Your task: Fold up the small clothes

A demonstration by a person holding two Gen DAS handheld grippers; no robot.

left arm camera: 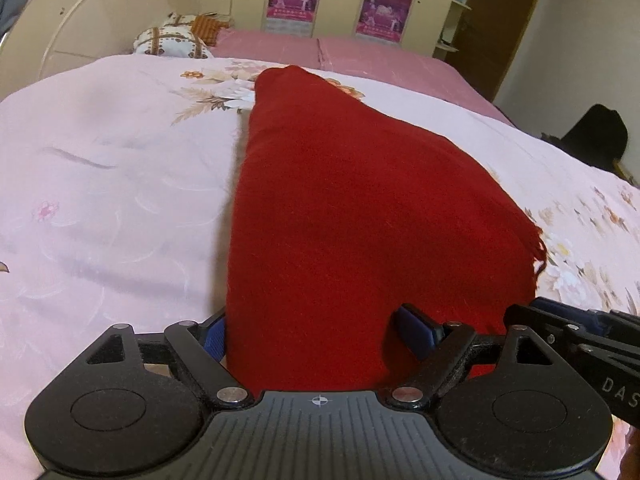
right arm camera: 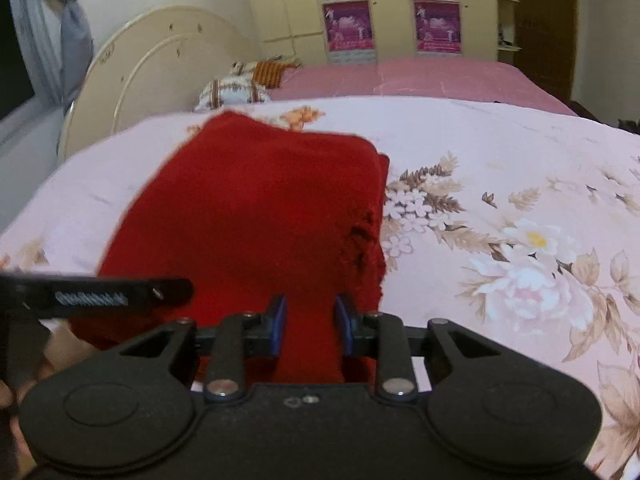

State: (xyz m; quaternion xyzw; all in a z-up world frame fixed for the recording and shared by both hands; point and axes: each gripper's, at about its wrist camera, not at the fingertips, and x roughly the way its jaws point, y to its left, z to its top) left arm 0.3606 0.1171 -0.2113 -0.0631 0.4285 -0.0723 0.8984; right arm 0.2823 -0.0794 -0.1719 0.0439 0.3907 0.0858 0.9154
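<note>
Red wool, or something close to it, fills the left wrist view: a scarf [left arm camera: 360, 216] with a fuzzy, napped surface lies already doubled on a pale pink floral quilt [left arm camera: 100, 200], its near end at the near edge of the bed and its far end tapering toward the quilt's far edge. A short fringe of tassels hangs off its right side. The left gripper [left arm camera: 320, 340] stands wide, its blue pads on either side of the near end of the cloth; the right pad seems to dent the fabric, the left one sits at its edge, so I cannot tell whether they press or only straddle it. The other tool's black arm reaches in from the right.

From the right wrist view, the scarf [right arm camera: 260, 220] shows as a thick, soft slab of several layers, with stacked edges at its far right corner and frayed tassels along the right side. The right gripper [right arm camera: 310, 328] has a narrow band of the cloth between its blue pads; its jaws are opening, and the pads look to be easing off rather than pinching. A headboard, pillows and a darker pink sheet lie beyond the quilt's far edge.

By my judgement a fold has just been laid and the near end is being let go. The next move likely calls for clearing both tools without dragging the limp, clingy layers, then gripping one end squarely for a further fold.
</note>
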